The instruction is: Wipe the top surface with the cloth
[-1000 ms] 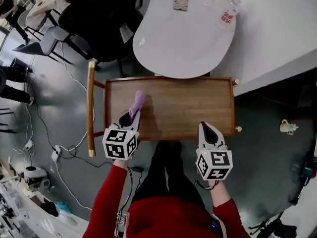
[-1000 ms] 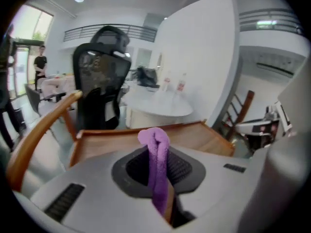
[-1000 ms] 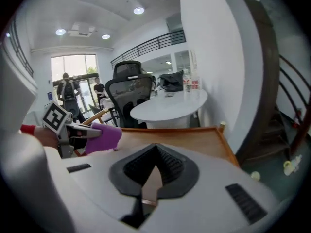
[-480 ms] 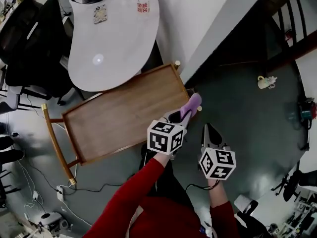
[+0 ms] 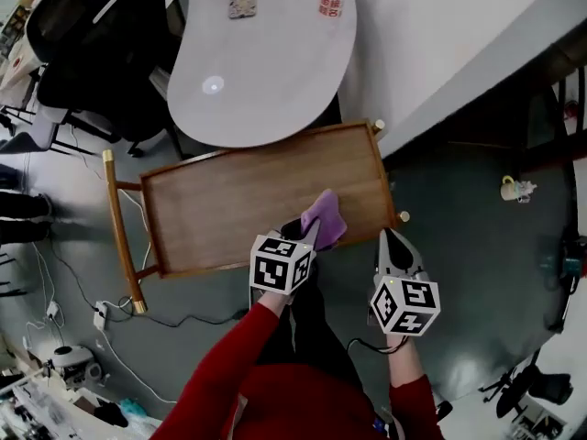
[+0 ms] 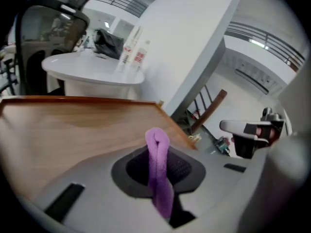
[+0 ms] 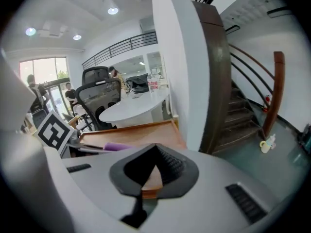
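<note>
The wooden cart top (image 5: 238,195) is a low-rimmed brown tray below me. A purple cloth (image 5: 324,218) lies on its front right part, and my left gripper (image 5: 309,230) is shut on it. In the left gripper view the cloth (image 6: 158,166) stands folded between the jaws, with the wooden top (image 6: 68,130) spreading ahead. My right gripper (image 5: 386,236) hangs just off the tray's front right corner, shut with nothing in it. In the right gripper view the right gripper (image 7: 154,164) faces the wooden top (image 7: 141,132), with the cloth (image 7: 116,146) at the left.
A white rounded table (image 5: 266,53) with bottles (image 5: 332,5) stands just behind the cart. A black office chair (image 5: 92,35) is at the back left. A white wall (image 5: 459,35) runs along the right. The cart's handle (image 5: 119,232) is at its left end. Cables (image 5: 55,310) lie on the floor.
My left gripper has carried the cloth from the tray's left part across to its right end, then slightly back inward. The right gripper has stayed near the front right corner.
</note>
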The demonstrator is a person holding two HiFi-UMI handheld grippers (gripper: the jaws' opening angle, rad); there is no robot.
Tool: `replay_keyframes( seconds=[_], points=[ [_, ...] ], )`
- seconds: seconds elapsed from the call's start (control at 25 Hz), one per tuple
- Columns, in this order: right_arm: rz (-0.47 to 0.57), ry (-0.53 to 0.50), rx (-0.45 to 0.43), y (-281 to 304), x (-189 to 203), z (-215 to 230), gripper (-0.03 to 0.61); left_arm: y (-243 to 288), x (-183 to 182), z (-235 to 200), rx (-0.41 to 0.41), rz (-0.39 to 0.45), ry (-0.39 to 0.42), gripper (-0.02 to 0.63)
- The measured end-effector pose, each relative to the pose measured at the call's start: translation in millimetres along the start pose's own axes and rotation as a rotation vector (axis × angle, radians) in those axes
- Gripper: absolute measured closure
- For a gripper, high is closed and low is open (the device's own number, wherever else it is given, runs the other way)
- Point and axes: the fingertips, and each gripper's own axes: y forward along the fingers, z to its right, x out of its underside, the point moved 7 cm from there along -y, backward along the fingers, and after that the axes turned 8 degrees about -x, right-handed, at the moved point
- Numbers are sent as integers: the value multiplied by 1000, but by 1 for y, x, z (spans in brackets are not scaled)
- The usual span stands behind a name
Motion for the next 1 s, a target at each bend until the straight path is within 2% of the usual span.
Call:
replay_keyframes(
  seconds=[0.24, 0.36, 0.48, 0.72, 0.76, 0.84, 1.0],
  points=[
    [-64, -147, -212, 65, -9, -70, 575, -94, 49, -134, -365, 27, -82, 563],
    [-88, -200, -305, 91, -9, -106, 575, -136, 70, -177, -517, 43, -125, 563],
    [-108, -250, -374, 106, -7, -135, 575, -165, 88, -202, -616, 54, -153, 563],
    [-121, -282, -414, 116, -5, -154, 575, -180, 98, -213, -674, 78, -168, 563],
    [-114, -282, -413, 115, -6, -154, 575, -184, 93, -210, -676, 114, -140, 562],
    [-85, -276, -406, 111, -10, -155, 575, -196, 74, -194, -661, 237, -44, 563],
    [13, -243, -375, 98, -28, -149, 575, -207, 23, -155, -551, 475, 112, 563]
  ],
)
